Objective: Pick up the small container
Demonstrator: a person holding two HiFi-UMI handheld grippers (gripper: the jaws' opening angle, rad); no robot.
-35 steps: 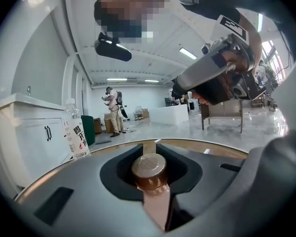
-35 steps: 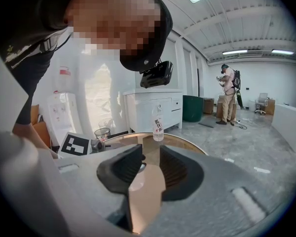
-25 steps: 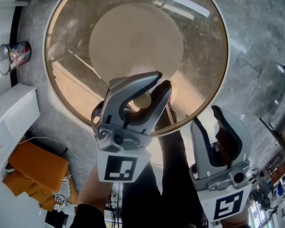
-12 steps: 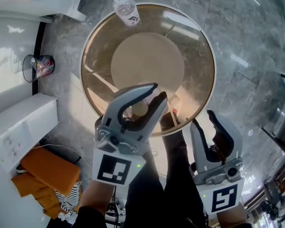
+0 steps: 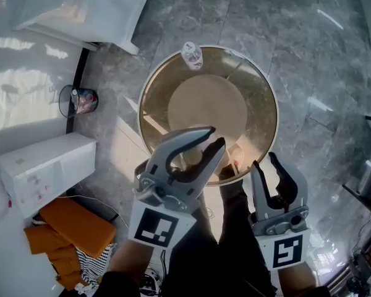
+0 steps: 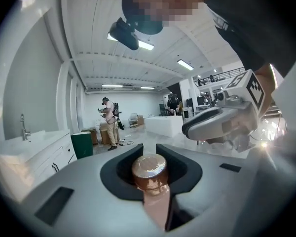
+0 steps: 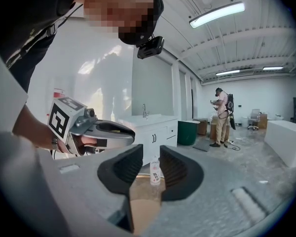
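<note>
Small container (image 5: pixel 188 156): the head view gives only a pale sliver between the jaws of the left gripper (image 5: pixel 216 136); the rest is covered by them. The left gripper view shows just its coppery round top. The body below is sunk behind the jaws, so its shape can't be told.

Bottle (image 5: pixel 191 55) on the far rim of the round worktop (image 5: pixel 269 107): label print too small to read in the head view or the right gripper view.

Worktop's near rim: hidden behind the left gripper and right gripper (image 5: pixel 264 161).

Bin (image 5: pixel 79 99) on the floor at left: contents too small to name.

Left forearm (image 5: pixel 120 262): cut off by the bottom edge.
</note>
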